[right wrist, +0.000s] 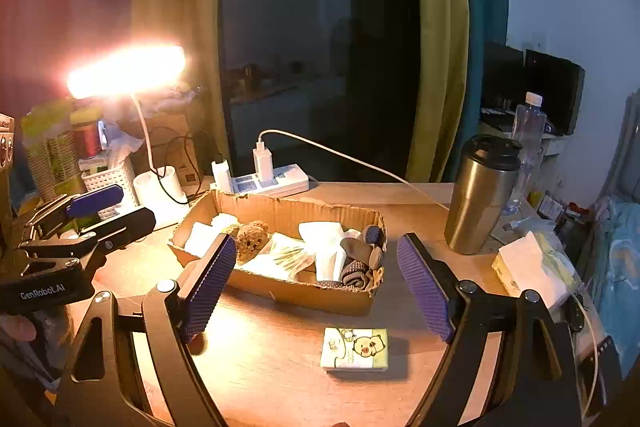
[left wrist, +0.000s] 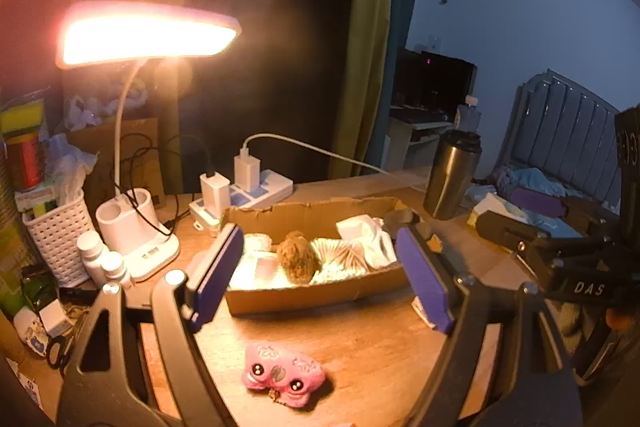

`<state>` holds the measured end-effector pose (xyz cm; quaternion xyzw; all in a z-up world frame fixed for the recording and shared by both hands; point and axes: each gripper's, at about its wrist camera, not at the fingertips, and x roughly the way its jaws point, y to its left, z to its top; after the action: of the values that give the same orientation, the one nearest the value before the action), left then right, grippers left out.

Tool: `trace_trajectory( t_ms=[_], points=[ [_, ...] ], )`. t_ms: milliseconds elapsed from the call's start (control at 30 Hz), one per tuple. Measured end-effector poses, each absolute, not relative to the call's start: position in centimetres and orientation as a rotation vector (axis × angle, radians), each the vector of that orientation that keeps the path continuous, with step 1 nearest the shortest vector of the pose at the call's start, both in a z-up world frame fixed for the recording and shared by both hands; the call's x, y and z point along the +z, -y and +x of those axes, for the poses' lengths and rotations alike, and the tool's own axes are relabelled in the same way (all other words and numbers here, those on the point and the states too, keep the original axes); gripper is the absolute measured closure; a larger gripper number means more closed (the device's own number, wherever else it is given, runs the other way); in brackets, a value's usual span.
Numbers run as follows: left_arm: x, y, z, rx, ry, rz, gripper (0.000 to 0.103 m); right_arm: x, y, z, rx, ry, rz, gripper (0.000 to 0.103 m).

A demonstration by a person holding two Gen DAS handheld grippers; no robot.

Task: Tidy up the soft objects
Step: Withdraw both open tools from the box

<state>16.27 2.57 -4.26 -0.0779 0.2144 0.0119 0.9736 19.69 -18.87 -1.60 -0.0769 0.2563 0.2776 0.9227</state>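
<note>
A shallow cardboard box lies on the wooden desk. It holds a brown fuzzy ball, white cloths, a pack of cotton swabs and grey socks. In front of the box a pink plush toy lies under my left gripper, which is open and empty. My right gripper is open and empty too, above a small tissue pack with a cartoon pig. Both grippers hang apart from the box.
A lit desk lamp glares at the left. Behind the box are a power strip with chargers and a cable. A steel tumbler, a water bottle and a tissue box stand right. A white basket and pill bottles crowd the left.
</note>
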Motion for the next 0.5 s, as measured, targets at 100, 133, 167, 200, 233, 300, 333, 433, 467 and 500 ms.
trace_trajectory(
  t_ms=[100,133,167,200,233,300,333,433,467,500],
  points=[
    [-4.2,-2.4,15.5,0.025,-0.427,-0.158,0.022,-1.3,19.1,18.8,0.569,-0.518,-0.159,0.018],
    [-4.2,-2.3,15.3,0.025,-0.427,-0.158,0.022,-1.2,19.2,18.5,0.57,-0.515,-0.16,0.017],
    [-4.2,-2.2,15.1,0.025,-0.426,-0.158,0.022,-1.2,19.3,18.3,0.569,-0.514,-0.161,0.017],
    [-4.3,-2.1,14.8,0.026,-0.424,-0.157,0.022,-1.2,19.4,18.1,0.569,-0.512,-0.162,0.017],
    [-4.3,-2.1,14.6,0.028,-0.423,-0.159,0.022,-1.2,19.5,17.8,0.57,-0.51,-0.163,0.017],
    [-4.5,-2.0,14.1,0.031,-0.424,-0.165,0.022,-1.4,19.7,17.3,0.569,-0.51,-0.166,0.017],
    [-4.6,-2.0,13.9,0.032,-0.424,-0.166,0.022,-1.5,19.8,17.1,0.57,-0.51,-0.168,0.017],
    [-5.1,-1.7,13.1,0.033,-0.423,-0.175,0.022,-1.8,20.0,16.4,0.57,-0.515,-0.173,0.017],
    [-5.4,-1.6,12.9,0.034,-0.424,-0.18,0.022,-1.9,20.0,16.1,0.571,-0.518,-0.175,0.017],
    [-5.6,-1.5,12.8,0.035,-0.426,-0.183,0.022,-2.1,20.1,16.0,0.571,-0.521,-0.178,0.017]
  ],
)
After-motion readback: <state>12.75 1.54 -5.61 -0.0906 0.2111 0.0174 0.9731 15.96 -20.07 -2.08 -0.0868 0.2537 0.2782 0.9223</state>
